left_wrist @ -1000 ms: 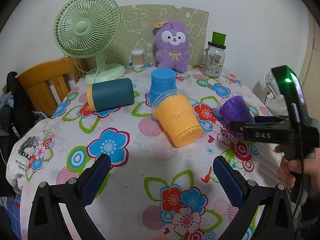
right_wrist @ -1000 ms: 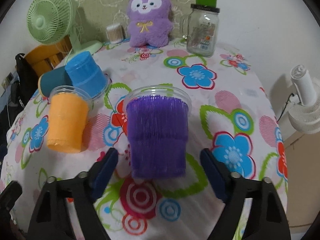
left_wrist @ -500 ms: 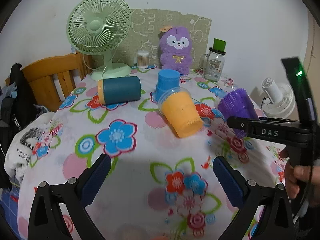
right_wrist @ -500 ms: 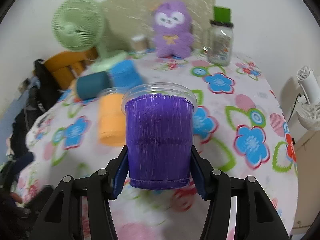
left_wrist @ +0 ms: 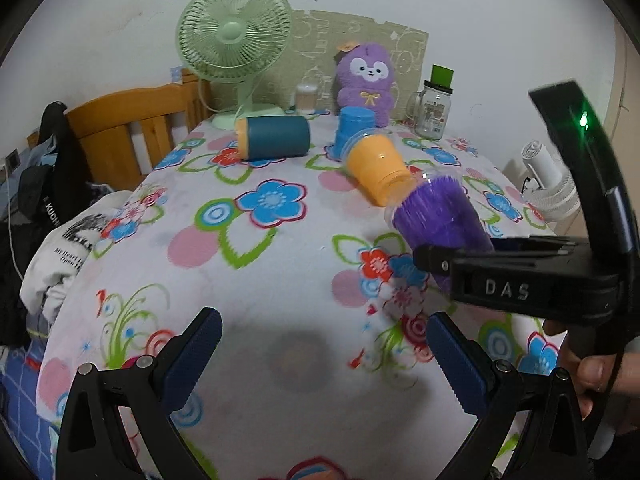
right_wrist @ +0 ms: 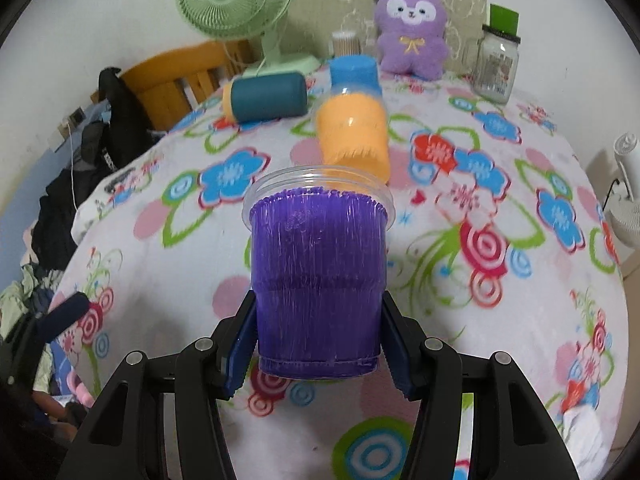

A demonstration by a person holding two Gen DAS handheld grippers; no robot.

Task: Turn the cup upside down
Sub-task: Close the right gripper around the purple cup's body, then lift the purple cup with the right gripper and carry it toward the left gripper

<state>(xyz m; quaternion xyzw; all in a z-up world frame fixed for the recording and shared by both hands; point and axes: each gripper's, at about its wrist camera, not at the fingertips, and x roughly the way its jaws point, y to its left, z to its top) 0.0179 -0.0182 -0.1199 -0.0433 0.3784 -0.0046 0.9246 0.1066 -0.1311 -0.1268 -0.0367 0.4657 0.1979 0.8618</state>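
Note:
My right gripper [right_wrist: 318, 344] is shut on the purple cup [right_wrist: 318, 280] near its base and holds it above the flowered tablecloth [right_wrist: 500, 280], rim pointing away from the camera. In the left wrist view the purple cup [left_wrist: 436, 216] shows tilted in the air at the right, held by the right gripper [left_wrist: 460, 256]. My left gripper [left_wrist: 324, 352] is open and empty over the near part of the table. An orange cup [left_wrist: 378, 170] lies on its side mid-table.
A blue cup [left_wrist: 354, 128] stands upside down behind the orange one. A teal tumbler [left_wrist: 274, 142] lies on its side. A green fan [left_wrist: 234, 38], purple plush [left_wrist: 366, 80] and glass jar [left_wrist: 434, 114] stand at the back. A wooden chair [left_wrist: 132, 132] is at left.
My right gripper closed on the purple cup, lifted it off the table and drew back with it. My left gripper also drew back and stays open.

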